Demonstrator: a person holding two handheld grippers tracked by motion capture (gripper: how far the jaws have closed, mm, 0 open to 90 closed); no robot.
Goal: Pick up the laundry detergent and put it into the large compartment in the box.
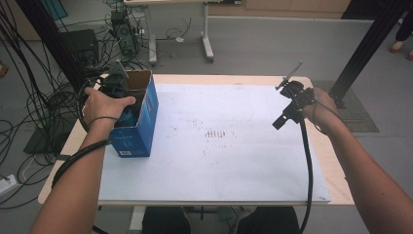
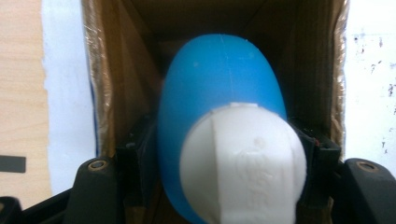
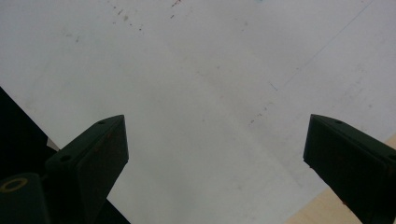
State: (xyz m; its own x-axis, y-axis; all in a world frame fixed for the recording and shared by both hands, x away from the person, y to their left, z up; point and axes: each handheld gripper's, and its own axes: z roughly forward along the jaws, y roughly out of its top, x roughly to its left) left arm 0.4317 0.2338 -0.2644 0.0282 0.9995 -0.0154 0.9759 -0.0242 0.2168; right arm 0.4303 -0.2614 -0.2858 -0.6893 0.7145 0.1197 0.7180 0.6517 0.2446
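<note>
A blue bottle [image 2: 219,79] with a white cap [image 2: 243,163] lies inside an open cardboard box [image 2: 116,93], cap toward the camera. My left gripper [image 2: 224,142] is shut on it, one black jaw pressed against each side of its body. In the high view that box [image 1: 141,131], blue on the outside, stands at the left edge of the table, and my left gripper [image 1: 125,103] reaches down into it under the hand. At the right, my right gripper [image 1: 285,117] hangs above the white mat [image 1: 219,161]. Its jaws stand wide apart around nothing, so my right gripper [image 3: 217,120] is open.
The white mat [image 3: 210,70] covers most of a wooden table [image 1: 336,185] and has faint brown marks near its middle. Cables [image 1: 44,102] and equipment crowd the floor at the left. A black post [image 1: 365,44] rises at the far right.
</note>
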